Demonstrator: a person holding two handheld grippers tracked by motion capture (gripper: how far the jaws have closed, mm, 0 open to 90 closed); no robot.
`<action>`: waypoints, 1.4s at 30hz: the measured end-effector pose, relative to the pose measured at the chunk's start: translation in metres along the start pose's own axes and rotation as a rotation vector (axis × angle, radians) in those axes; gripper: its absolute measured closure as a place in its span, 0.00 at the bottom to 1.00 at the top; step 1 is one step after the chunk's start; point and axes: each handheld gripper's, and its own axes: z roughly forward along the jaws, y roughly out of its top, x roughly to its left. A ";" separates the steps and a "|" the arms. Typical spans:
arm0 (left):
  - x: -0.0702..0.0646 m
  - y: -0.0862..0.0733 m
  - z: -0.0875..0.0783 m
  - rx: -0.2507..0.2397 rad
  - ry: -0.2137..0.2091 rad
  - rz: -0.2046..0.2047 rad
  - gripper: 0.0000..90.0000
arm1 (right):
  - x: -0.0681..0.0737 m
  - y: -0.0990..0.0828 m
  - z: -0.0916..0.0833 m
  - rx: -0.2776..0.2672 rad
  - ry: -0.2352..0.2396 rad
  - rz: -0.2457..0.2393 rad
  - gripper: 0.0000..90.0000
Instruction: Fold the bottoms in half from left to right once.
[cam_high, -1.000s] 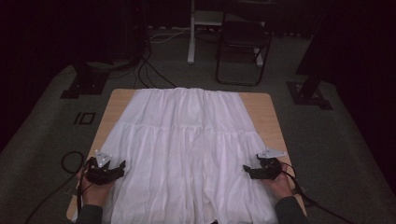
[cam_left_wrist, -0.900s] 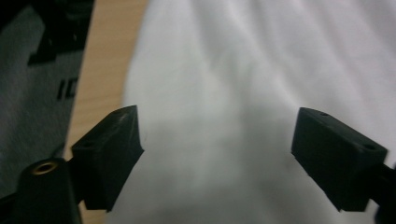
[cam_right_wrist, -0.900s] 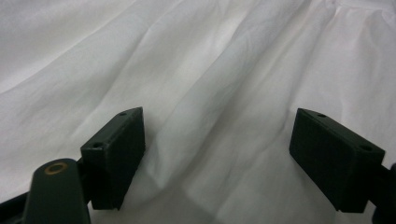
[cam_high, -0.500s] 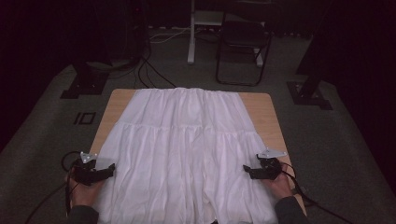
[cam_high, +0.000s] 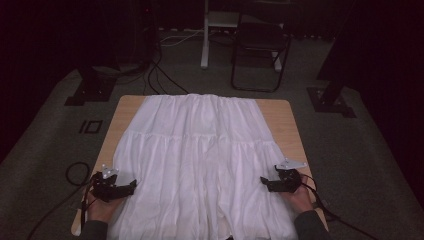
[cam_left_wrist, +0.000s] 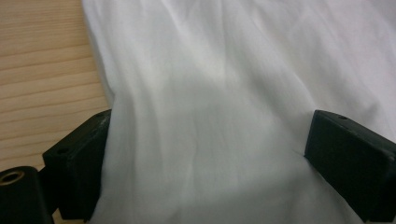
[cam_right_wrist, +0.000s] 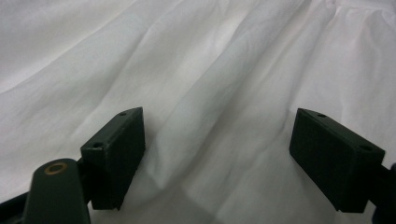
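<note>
A white pleated garment (cam_high: 200, 160) lies spread flat over a wooden table (cam_high: 280, 112), its wide hem toward me. My left gripper (cam_high: 131, 184) sits at the garment's near left edge. Its jaws have just been opening and now stand wide apart, and in the left gripper view the cloth (cam_left_wrist: 210, 93) runs between them without being pinched by the left gripper (cam_left_wrist: 210, 140). My right gripper (cam_high: 263, 182) rests at the near right edge, pointing inward. In the right gripper view its jaws are spread over loose folds of cloth (cam_right_wrist: 210, 56), the right gripper (cam_right_wrist: 219, 135) open.
Bare wood (cam_left_wrist: 42, 56) shows left of the cloth. Beyond the table stand a dark chair (cam_high: 260, 55) and a white stand post (cam_high: 205, 35). Cables (cam_high: 160, 75) trail over the grey floor, with black stand bases (cam_high: 85, 92) at both sides.
The left gripper swung out to the left, away from the cloth, then came back right to the hem's edge. The right gripper kept still.
</note>
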 end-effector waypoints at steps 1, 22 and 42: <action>0.000 0.000 0.000 0.002 0.003 -0.002 0.07 | 0.000 0.000 0.000 0.000 0.000 0.000 0.20; 0.018 -0.003 -0.018 -0.009 0.063 -0.005 0.95 | -0.004 -0.002 -0.034 -0.080 -0.090 0.058 0.21; 0.070 0.014 -0.045 -0.066 0.321 -0.083 0.96 | -0.026 -0.027 -0.046 0.062 -0.136 0.149 0.91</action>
